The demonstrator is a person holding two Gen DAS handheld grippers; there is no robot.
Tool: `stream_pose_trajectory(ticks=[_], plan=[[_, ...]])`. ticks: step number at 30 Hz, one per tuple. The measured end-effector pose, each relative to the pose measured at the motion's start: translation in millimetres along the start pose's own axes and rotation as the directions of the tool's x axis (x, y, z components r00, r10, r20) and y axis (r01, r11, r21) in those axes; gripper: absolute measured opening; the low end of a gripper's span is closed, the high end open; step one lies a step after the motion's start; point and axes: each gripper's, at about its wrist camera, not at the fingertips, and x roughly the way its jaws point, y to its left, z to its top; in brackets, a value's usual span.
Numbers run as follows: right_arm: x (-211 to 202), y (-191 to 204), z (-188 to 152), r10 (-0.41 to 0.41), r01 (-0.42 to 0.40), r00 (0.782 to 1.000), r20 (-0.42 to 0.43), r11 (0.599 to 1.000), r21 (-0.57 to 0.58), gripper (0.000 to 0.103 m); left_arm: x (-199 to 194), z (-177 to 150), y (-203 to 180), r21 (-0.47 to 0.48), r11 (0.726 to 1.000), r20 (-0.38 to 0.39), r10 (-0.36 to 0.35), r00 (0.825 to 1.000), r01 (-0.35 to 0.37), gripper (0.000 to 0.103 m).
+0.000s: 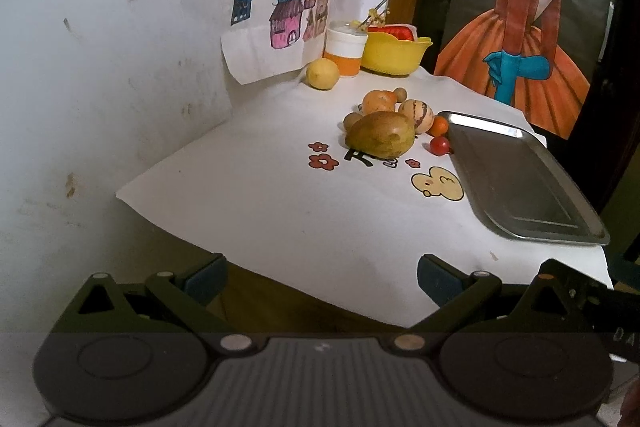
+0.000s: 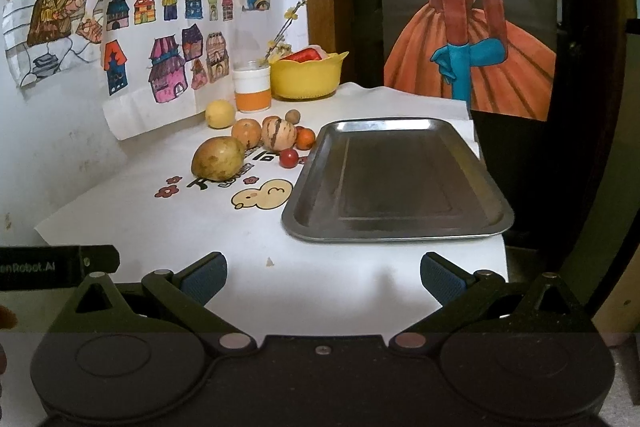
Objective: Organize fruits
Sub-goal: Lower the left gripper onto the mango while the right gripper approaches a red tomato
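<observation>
Left wrist view has the left gripper (image 1: 322,281) hanging over the near edge of the white paper-covered table (image 1: 304,227), jaws wide apart and holding nothing, with bare paper ahead of it up to the fruit. Right wrist view shows the right gripper (image 2: 323,277) likewise spread and empty, above the near edge, just short of the metal tray (image 2: 496,223), which lies along the right edge with nothing in it. The fruits cluster near the far left part of the table, left of the tray's far corner and well apart from both grippers: a large mango (image 2: 218,159) nearest, behind it an orange (image 2: 247,133), a striped melon (image 2: 279,134), a small tangerine (image 2: 305,138), a red cherry tomato (image 2: 289,158) just beside the tray, a small brown fruit (image 2: 292,115) and a lemon (image 2: 220,113). At the far edge stand a white-and-orange cup (image 2: 252,91) and a yellow bowl (image 2: 306,77). Children's drawings (image 2: 160,55) cover the wall to the left.
</observation>
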Motion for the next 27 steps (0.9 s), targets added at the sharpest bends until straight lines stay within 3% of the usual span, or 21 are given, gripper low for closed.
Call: stream_pose_trajectory(ticks=[14,21,27], plan=[[16,-3,16,0.080,-0.077,0.996,0.046,0.995,-0.059,0.103,22,22,4,0.010,0.999,-0.013,0.033,0.999,-0.033,0.103],[34,-14,39,0.182,-0.181,0.983,0.032,0.983,-0.032,0.103,37,39,8,0.007,1.000,-0.019,-0.012,1.000,0.012,0.103],[46,-10,64,0.179,-0.173,0.983,0.031,0.974,-0.148,0.103,47,61,6,0.009,0.998,-0.005,-0.062,0.998,0.062,0.103]])
